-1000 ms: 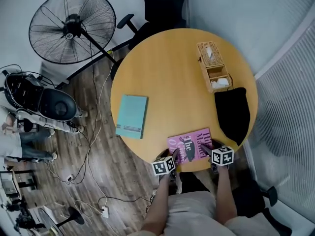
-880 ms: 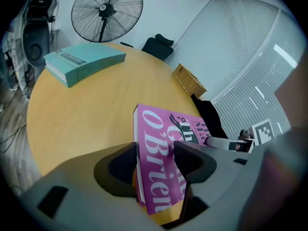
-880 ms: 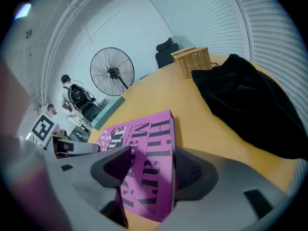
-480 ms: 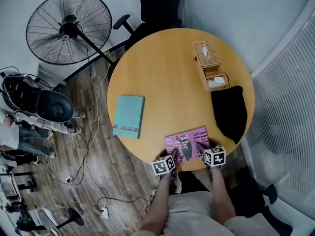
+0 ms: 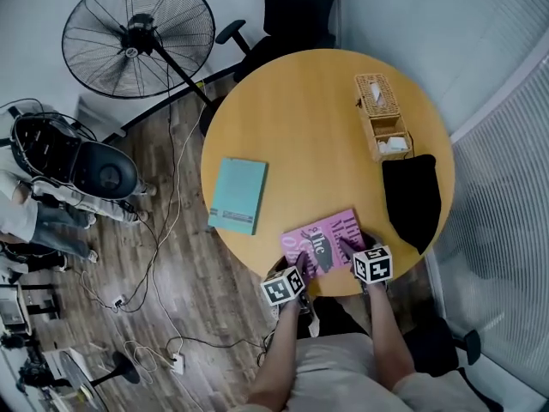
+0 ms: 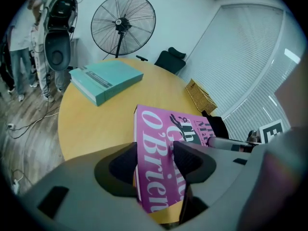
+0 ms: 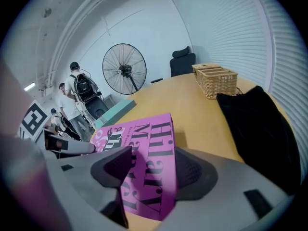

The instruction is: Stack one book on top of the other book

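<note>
Pink book (image 5: 324, 245) is clamped by its near edge in the jaws of the left gripper (image 6: 154, 153) and right gripper (image 7: 151, 155), the right pair having just narrowed onto it. Teal book (image 5: 238, 195) lies on the table (image 5: 300, 118), well beyond the left jaws.

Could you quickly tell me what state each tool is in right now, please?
Left tool: closed on the pink book.
Right tool: its jaws have just been closing and now grip the same pink book.
</note>
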